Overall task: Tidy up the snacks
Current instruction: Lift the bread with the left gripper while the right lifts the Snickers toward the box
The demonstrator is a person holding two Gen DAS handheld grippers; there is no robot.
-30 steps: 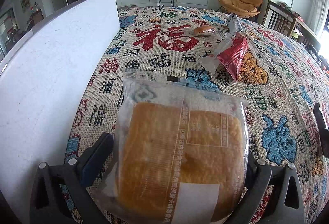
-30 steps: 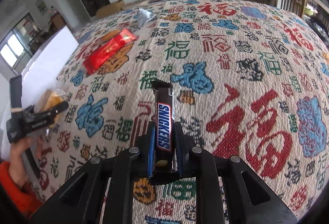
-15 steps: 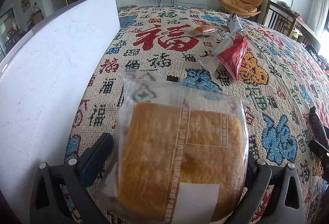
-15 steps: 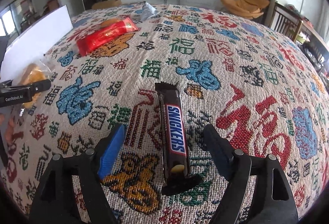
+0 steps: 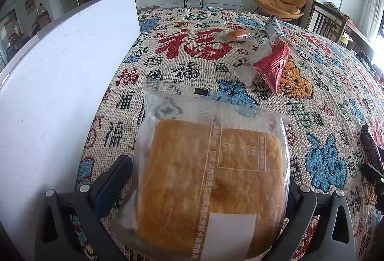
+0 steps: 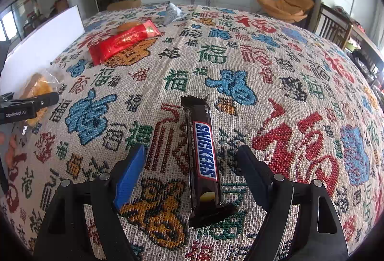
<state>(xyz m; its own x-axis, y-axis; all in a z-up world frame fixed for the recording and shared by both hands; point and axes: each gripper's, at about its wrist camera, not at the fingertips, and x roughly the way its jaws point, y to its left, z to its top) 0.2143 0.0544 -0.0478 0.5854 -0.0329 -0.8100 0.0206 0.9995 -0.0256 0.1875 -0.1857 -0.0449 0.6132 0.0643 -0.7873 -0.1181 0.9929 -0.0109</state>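
Right wrist view is showing the right gripper [image 6: 192, 160] standing wide open, its jaws having just parted, the Snickers bar [image 6: 202, 153] lying untouched between them on the patterned cloth [image 6: 288, 69]. The left gripper [image 5: 206, 179] is gripping a bagged cake [image 5: 211, 179].

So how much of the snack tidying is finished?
One step looks done: the Snickers bar lies on the tablecloth between the right gripper's open fingers, just let go. The left gripper has a wrapped bread slice between its fingers. Left to sort: the red packet, small bun and silver packet.
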